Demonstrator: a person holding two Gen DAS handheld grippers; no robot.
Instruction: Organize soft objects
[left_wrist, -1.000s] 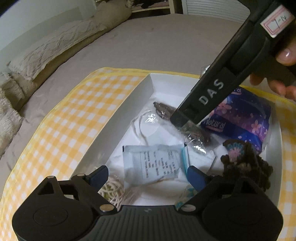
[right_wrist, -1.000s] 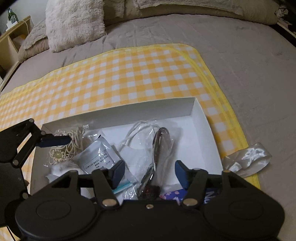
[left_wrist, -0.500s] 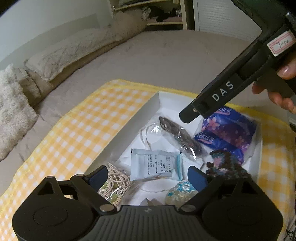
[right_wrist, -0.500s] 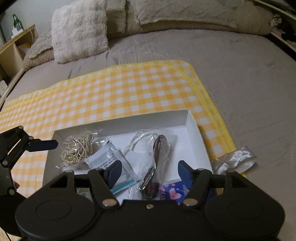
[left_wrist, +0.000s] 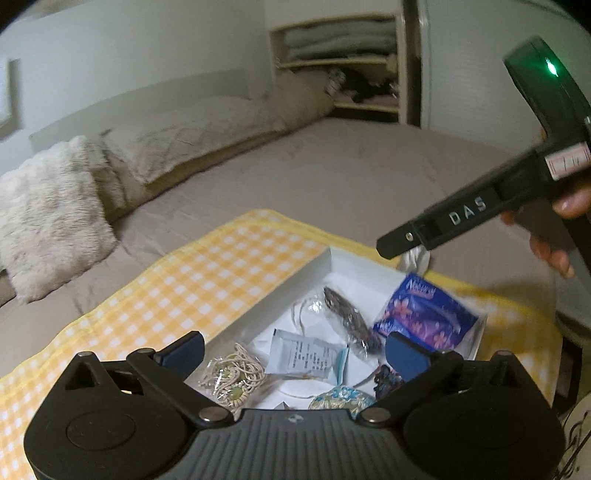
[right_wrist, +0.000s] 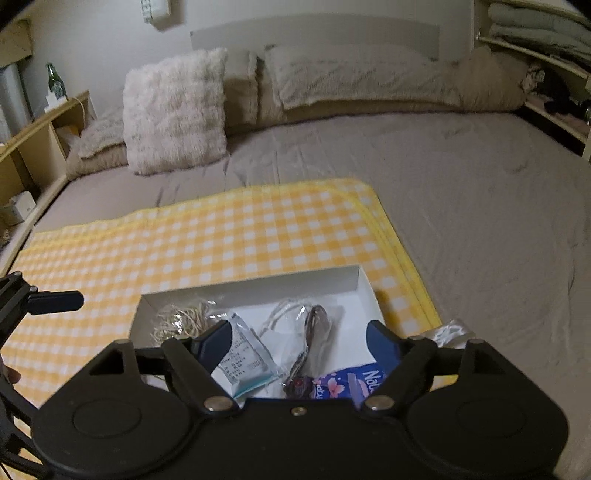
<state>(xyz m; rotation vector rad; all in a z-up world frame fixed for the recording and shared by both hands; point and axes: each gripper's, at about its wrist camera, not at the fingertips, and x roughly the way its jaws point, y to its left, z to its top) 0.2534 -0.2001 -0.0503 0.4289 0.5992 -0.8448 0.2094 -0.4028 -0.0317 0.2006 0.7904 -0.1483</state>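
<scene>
A white box (left_wrist: 288, 291) (right_wrist: 251, 291) lies on a yellow checked cloth (left_wrist: 184, 280) (right_wrist: 221, 240). In it are a purple tissue pack (left_wrist: 424, 314) (right_wrist: 354, 380), a white sachet (left_wrist: 303, 354) (right_wrist: 240, 354), a dark piece in a clear bag (left_wrist: 351, 321) (right_wrist: 314, 332), a beige cord bundle (left_wrist: 232, 376) (right_wrist: 181, 321), a floral round piece (left_wrist: 340, 402) and a dark crocheted piece (left_wrist: 384, 380). My left gripper (left_wrist: 293, 349) hovers above the box's near end, its jaws opening with nothing between them. My right gripper (right_wrist: 298, 339) hangs over the box too, jaws opening and empty.
The cloth is spread on a grey bed. A crumpled clear wrapper (right_wrist: 448, 332) lies just outside the box's right end. Fluffy pillows (right_wrist: 173, 110) line the headboard. Wooden shelves (right_wrist: 40, 147) stand to the left and a shelf of folded linen (left_wrist: 340, 40) behind.
Both grippers have risen and drawn back from the box, so more of the bed shows. Both pairs of jaws stand wider than before. The items in the box lie as they were.
</scene>
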